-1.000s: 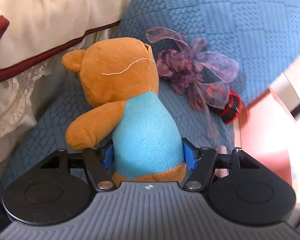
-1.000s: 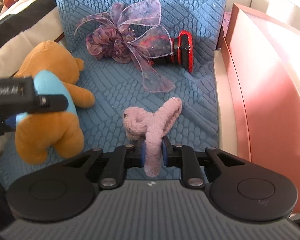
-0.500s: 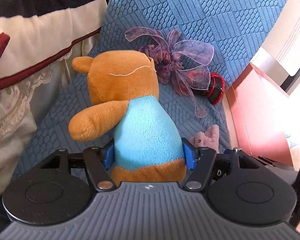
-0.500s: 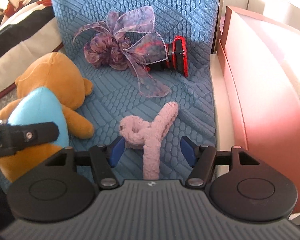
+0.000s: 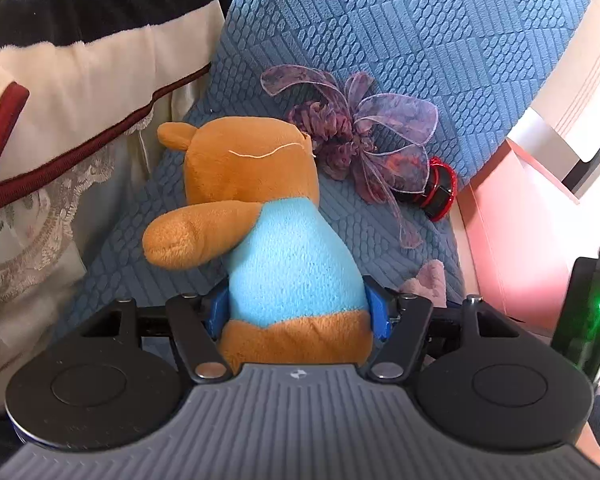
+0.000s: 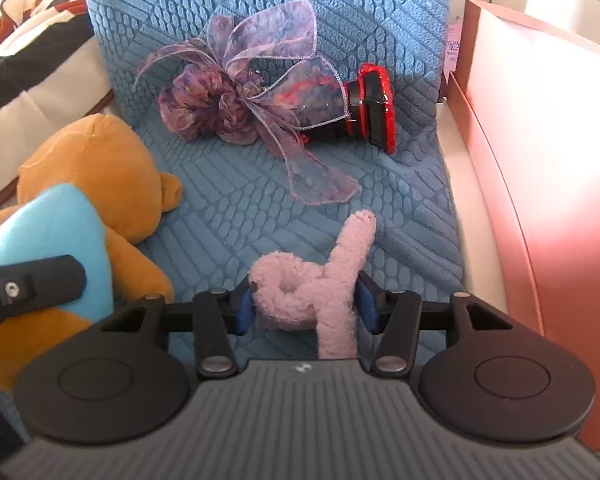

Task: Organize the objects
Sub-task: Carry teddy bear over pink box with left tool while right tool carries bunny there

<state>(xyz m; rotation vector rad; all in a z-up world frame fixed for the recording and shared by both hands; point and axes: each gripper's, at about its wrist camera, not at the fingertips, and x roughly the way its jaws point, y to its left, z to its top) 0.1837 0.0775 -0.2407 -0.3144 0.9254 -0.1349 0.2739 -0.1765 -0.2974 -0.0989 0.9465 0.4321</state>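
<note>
From the left wrist view, the left gripper [image 5: 298, 310] has its blue pads pressed into both sides of the stuffed bear [image 5: 276, 240], low on its light-blue belly, with the fingers spread fairly wide around the soft body. The bear faces away, toward the blue cushion [image 5: 440, 40]. Beyond it lie a purple ribbon bow [image 5: 364, 148] and a red and black clip [image 5: 440, 194], touching or overlapping each other. A striped blanket [image 5: 80, 60] bulges in at the left.

From the right wrist view, the right gripper [image 6: 306, 306] sits about half open with its pads on either side of the pink fuzzy toy [image 6: 316, 280], which lies on the seat of the cushion. The pads look to be at the fluff; I cannot tell whether they press it yet. A pink box [image 6: 540, 160] stands along the right edge, well clear of the bow.

To do this grab well, I'd say the right fingers should close over the thick looped middle of the toy rather than its thin arm, squeeze firmly since the plush gives, and lift straight up, keeping away from the bear held alongside.
</note>
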